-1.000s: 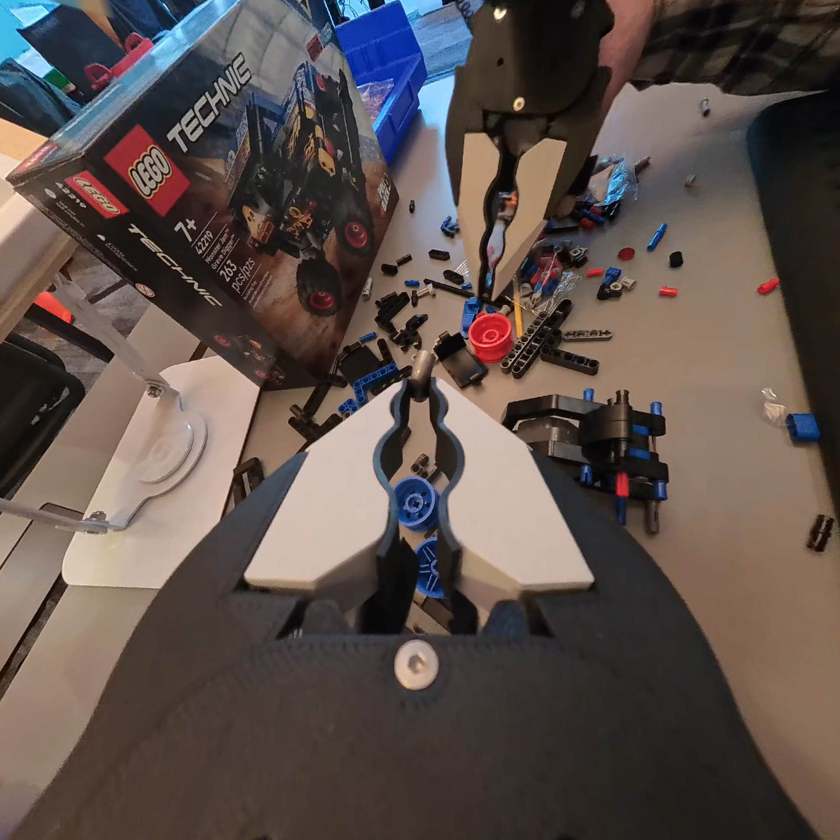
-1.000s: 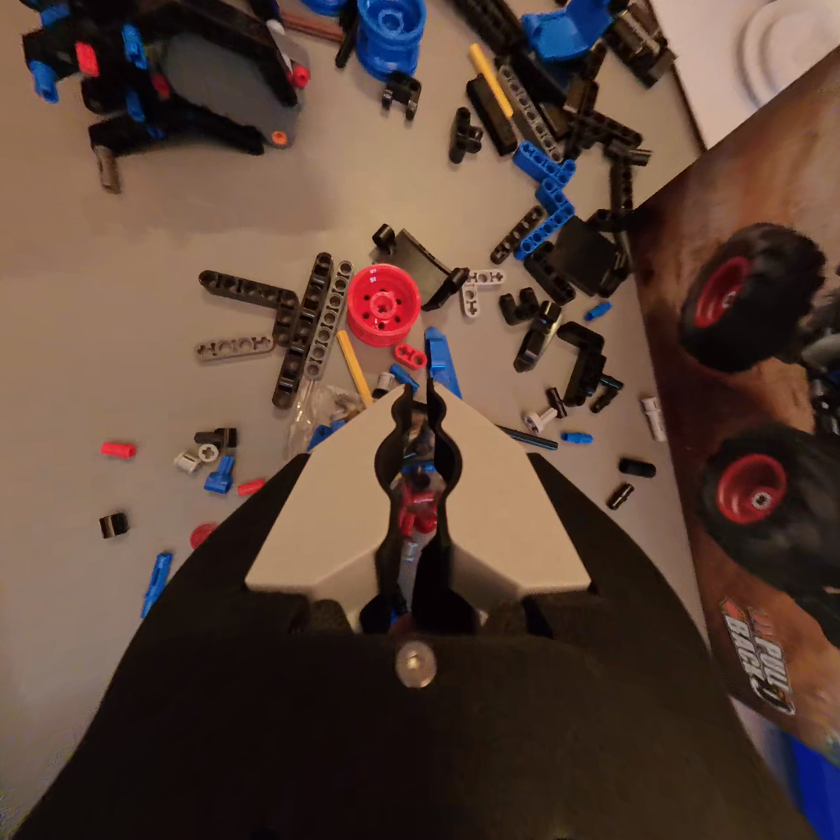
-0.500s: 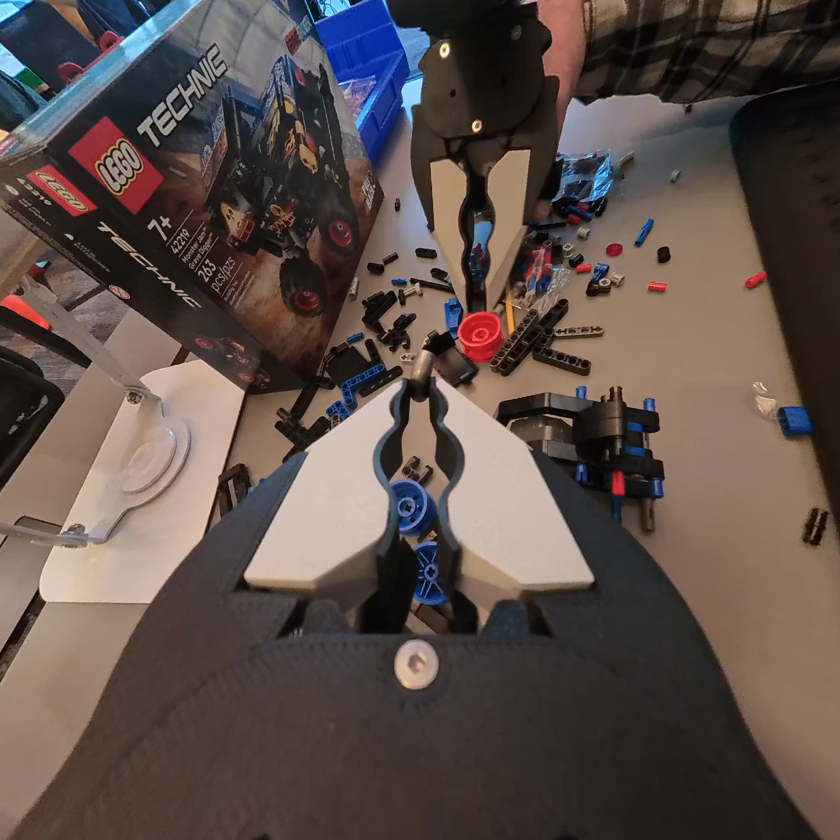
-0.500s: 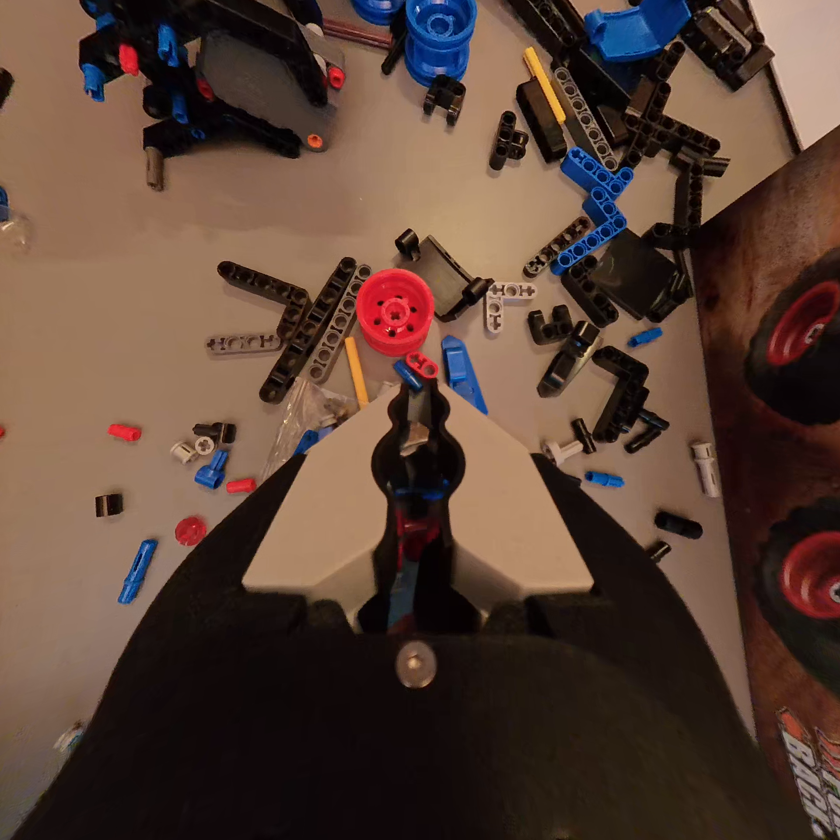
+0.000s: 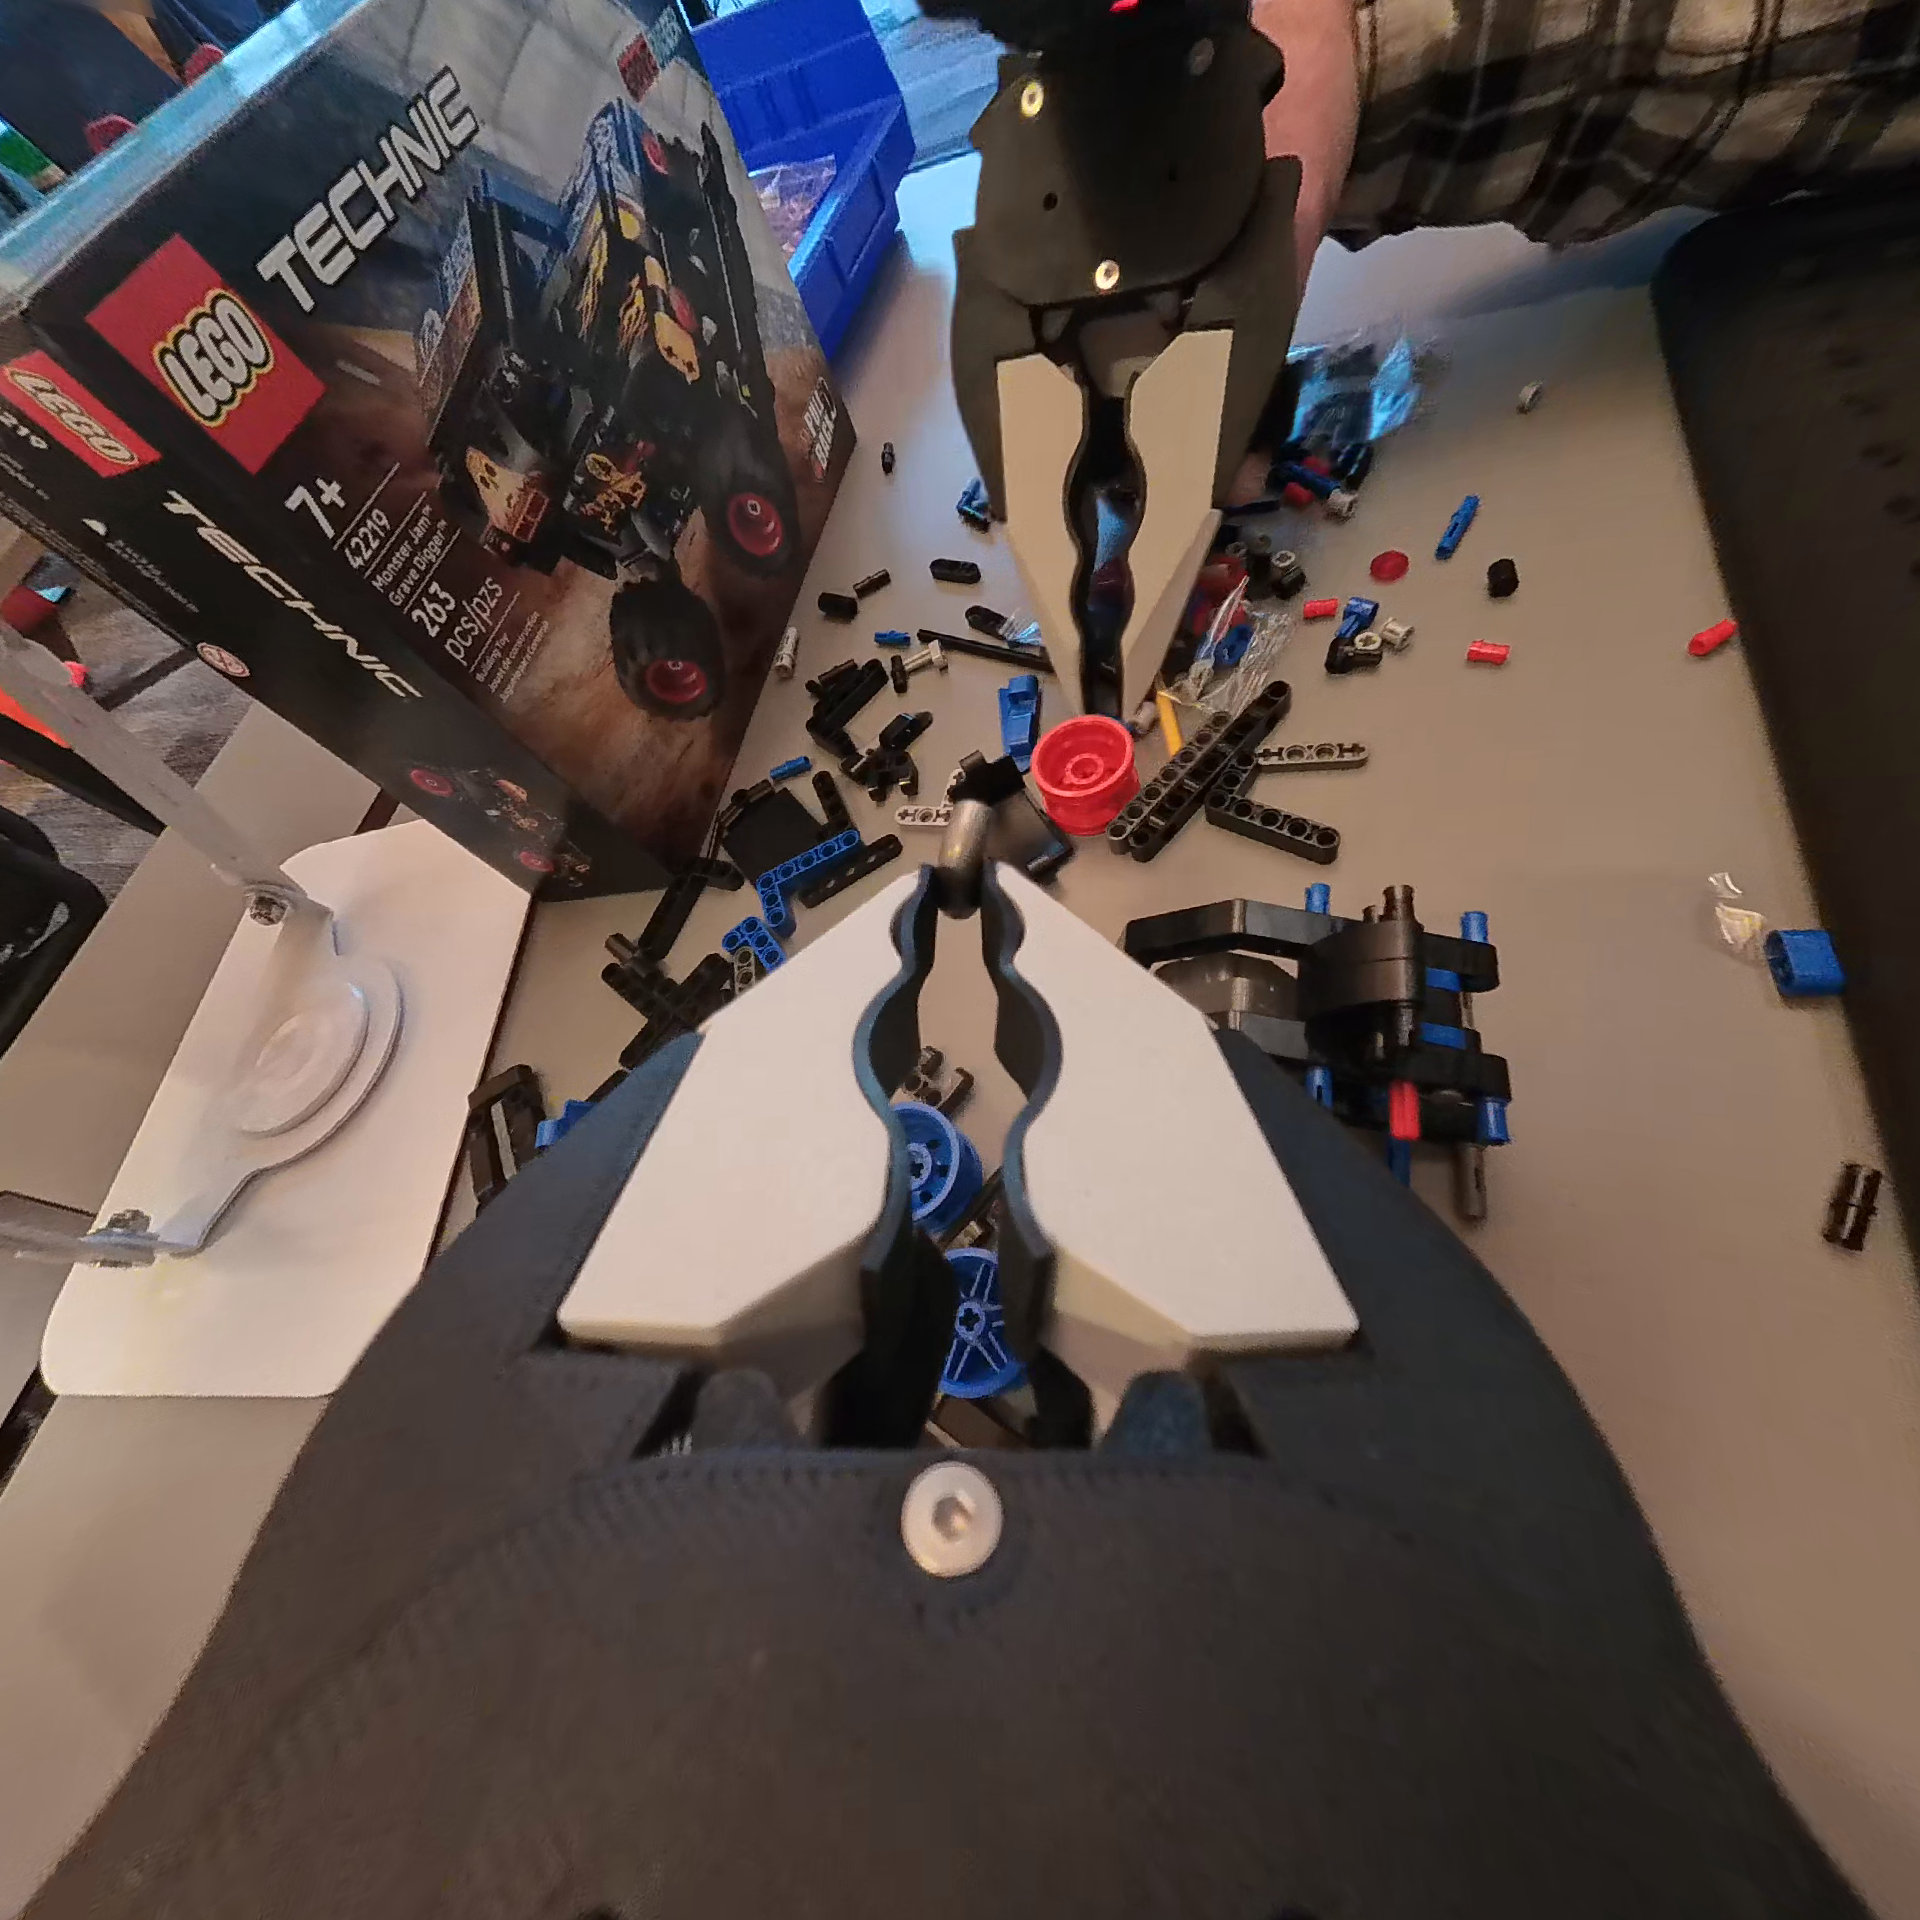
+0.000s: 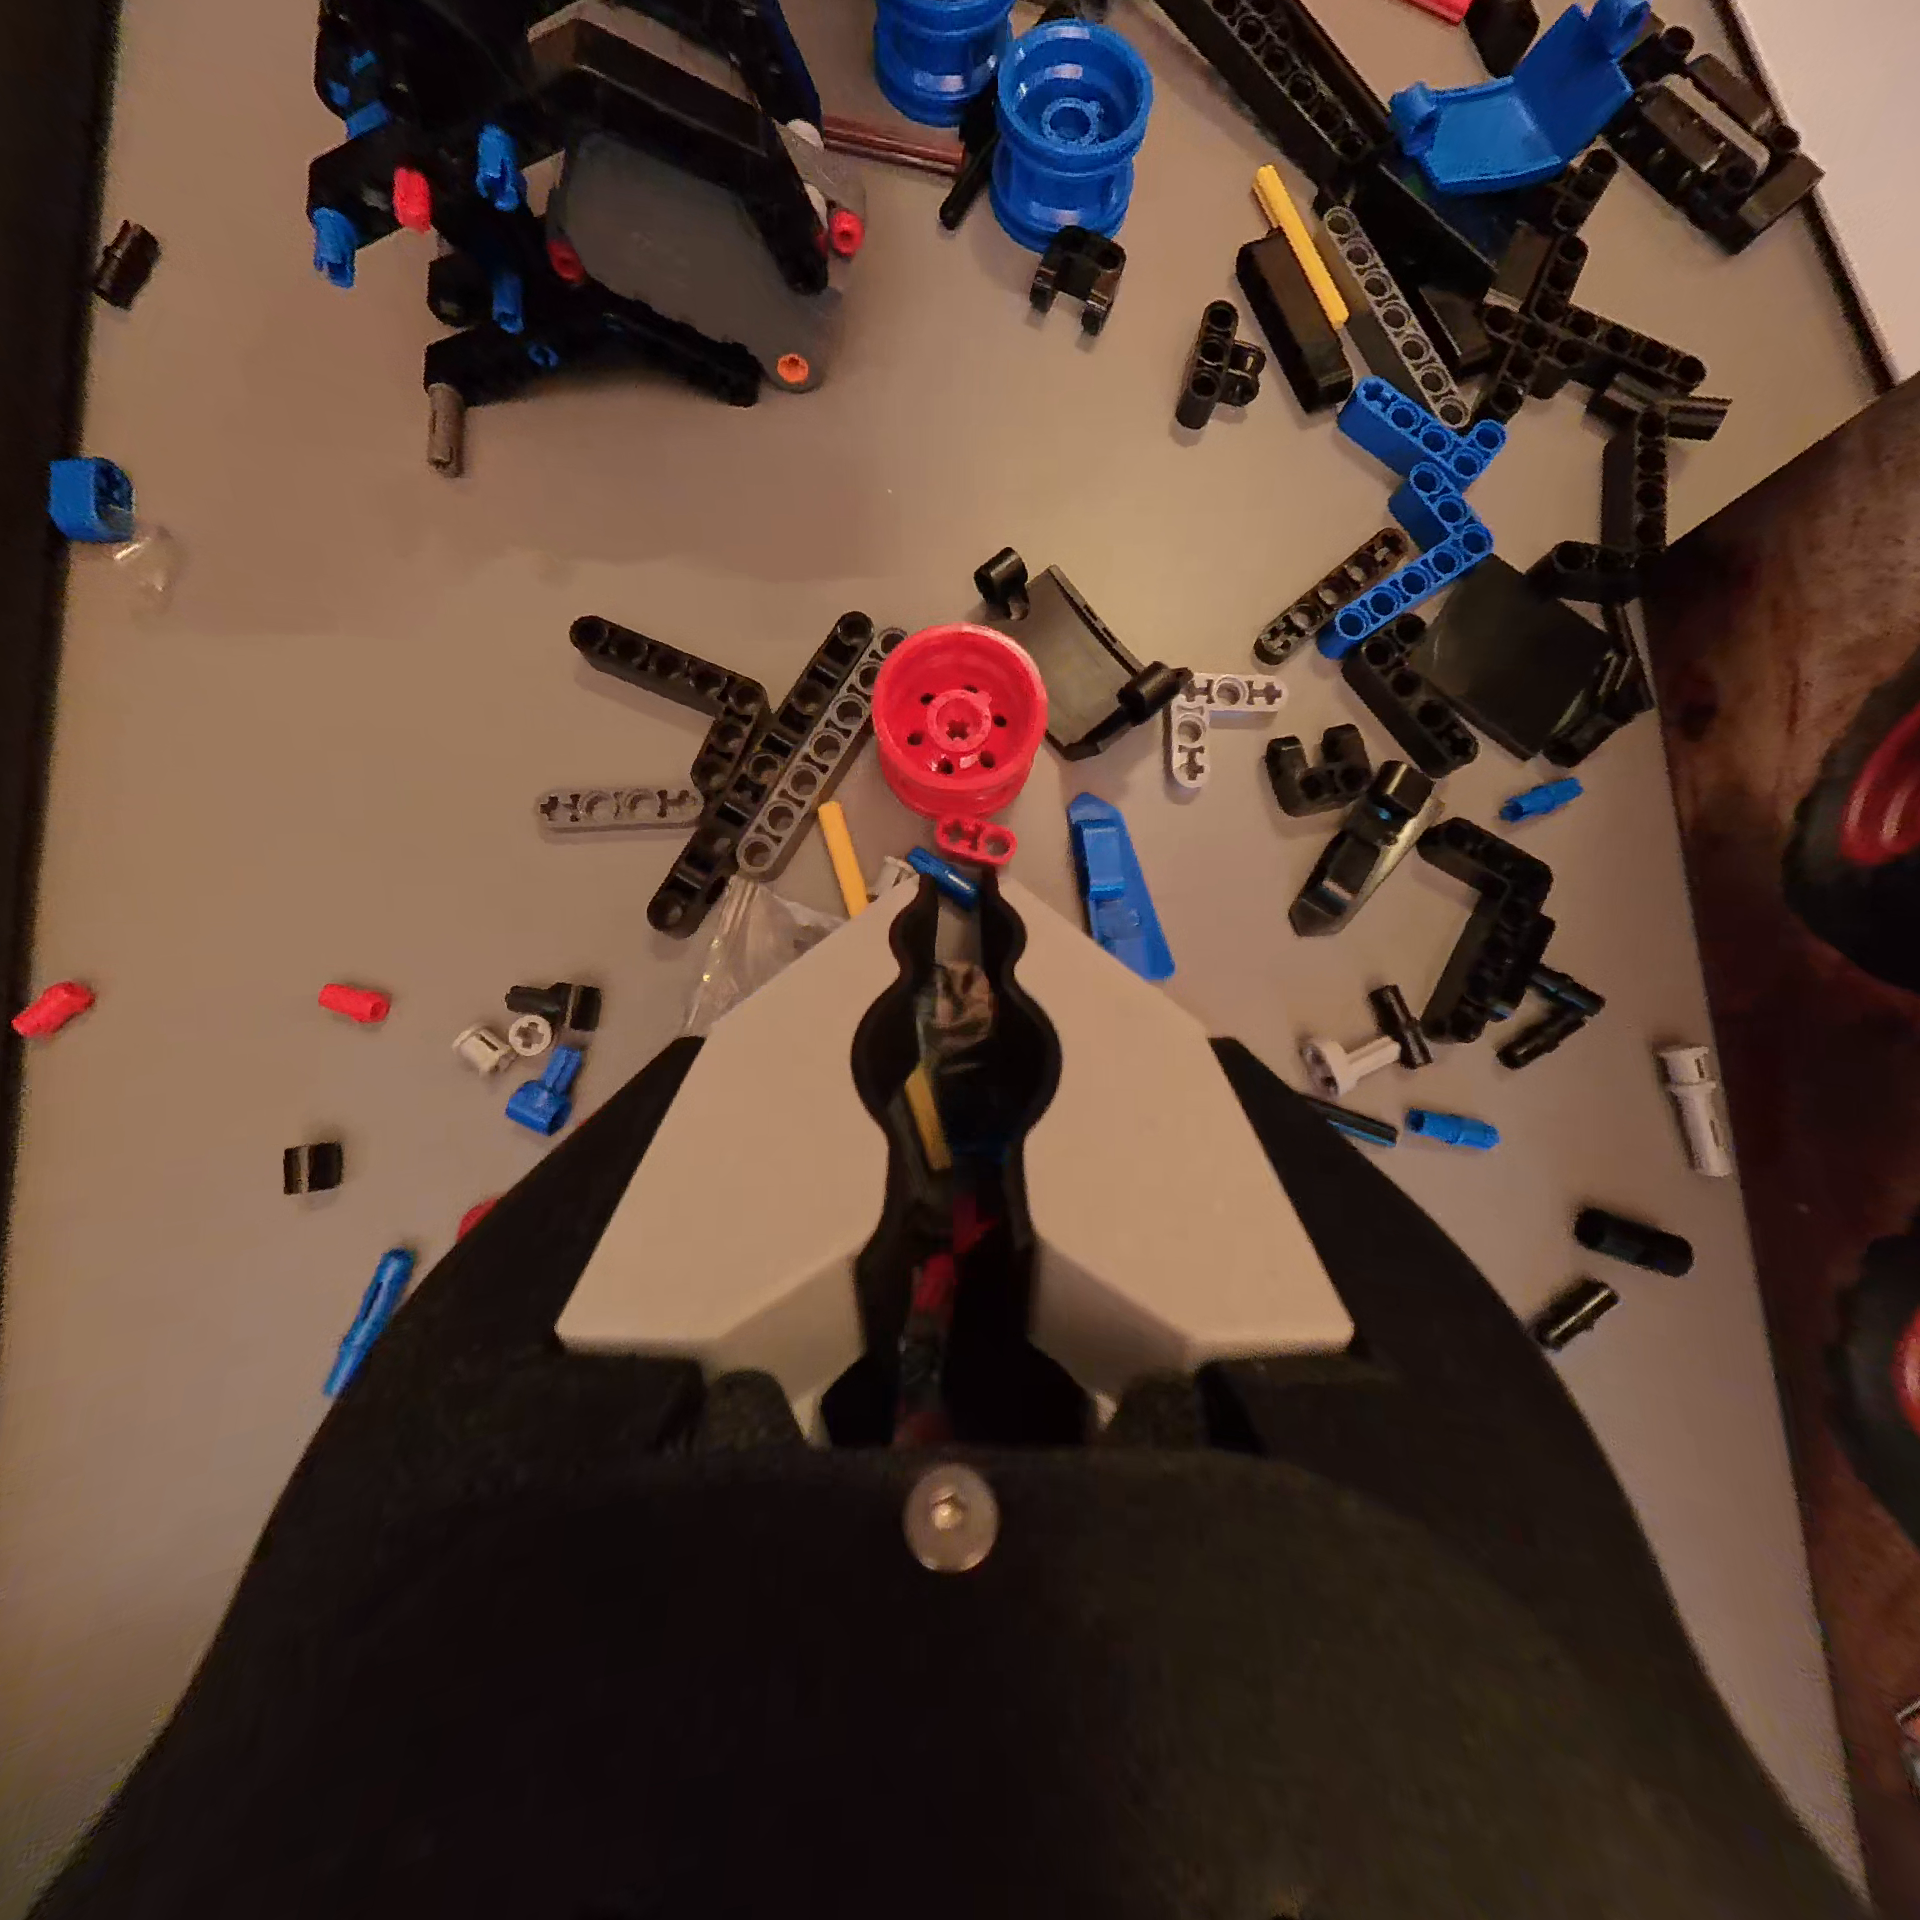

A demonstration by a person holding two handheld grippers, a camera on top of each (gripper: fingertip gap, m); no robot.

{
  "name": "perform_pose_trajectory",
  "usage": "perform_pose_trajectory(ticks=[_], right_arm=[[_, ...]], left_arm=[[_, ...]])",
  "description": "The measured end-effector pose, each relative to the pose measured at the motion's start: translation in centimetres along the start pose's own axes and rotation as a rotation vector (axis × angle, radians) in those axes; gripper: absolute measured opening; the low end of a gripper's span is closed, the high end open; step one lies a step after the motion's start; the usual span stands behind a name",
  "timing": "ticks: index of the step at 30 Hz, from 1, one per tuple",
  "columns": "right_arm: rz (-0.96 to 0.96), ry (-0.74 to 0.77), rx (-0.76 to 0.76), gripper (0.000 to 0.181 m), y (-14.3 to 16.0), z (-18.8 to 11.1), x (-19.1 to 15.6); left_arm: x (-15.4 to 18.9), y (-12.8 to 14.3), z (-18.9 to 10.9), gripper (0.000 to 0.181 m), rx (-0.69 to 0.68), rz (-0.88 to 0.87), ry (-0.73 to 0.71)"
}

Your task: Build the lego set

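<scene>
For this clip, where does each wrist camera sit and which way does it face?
Left wrist view: behind the left gripper, low, looking across the table towards the set's box; the right gripper and a plaid sleeve show beyond.
Right wrist view: behind the right gripper, looking steeply down at loose parts.
Shared: red wheel hub, partly built black chassis, the box.

Blue storage bin (image 5: 821,156) at far end of the grey table (image 5: 1621,1299). White plate with metal bracket (image 5: 260,1049) sits off its left edge.
</scene>
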State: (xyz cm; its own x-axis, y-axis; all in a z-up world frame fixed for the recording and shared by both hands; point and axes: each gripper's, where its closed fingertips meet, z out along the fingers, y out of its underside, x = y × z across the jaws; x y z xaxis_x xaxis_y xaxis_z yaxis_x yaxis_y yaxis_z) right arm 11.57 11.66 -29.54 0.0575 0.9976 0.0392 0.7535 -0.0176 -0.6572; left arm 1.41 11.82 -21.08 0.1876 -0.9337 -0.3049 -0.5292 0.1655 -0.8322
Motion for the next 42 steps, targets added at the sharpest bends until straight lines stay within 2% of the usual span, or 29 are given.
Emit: perform_pose_trajectory(ticks=[10,14,22,27,34,42], right_arm=[[-0.009,-0.005,-0.035,0.014,0.1,-0.2,-0.8],[-0.015,-0.029,-0.037,0.003,0.0,0.0,-0.8],[-0.003,-0.032,-0.016,0.002,-0.1,-0.1,-1.0],[0.018,0.108,0.052,0.001,-2.3,-2.0,-0.8],[-0.068,0.424,0.168,0.002,-9.9,-3.3,-0.8],[-0.265,0.622,0.094,0.002,-12.3,-2.9,-1.3]], left_arm=[[0.0,0.0,0.0,0.006,-0.001,-0.009,0.002],[0.0,0.0,0.0,0.006,0.000,-0.011,0.004],[0.1,0.2,0.2,0.006,-0.003,-0.023,0.016],[0.2,0.0,0.4,0.006,0.004,-0.040,0.013],[0.6,-0.9,0.9,0.005,0.021,-0.044,0.004],[0.6,-1.1,1.1,0.006,-0.016,-0.015,-0.033]])
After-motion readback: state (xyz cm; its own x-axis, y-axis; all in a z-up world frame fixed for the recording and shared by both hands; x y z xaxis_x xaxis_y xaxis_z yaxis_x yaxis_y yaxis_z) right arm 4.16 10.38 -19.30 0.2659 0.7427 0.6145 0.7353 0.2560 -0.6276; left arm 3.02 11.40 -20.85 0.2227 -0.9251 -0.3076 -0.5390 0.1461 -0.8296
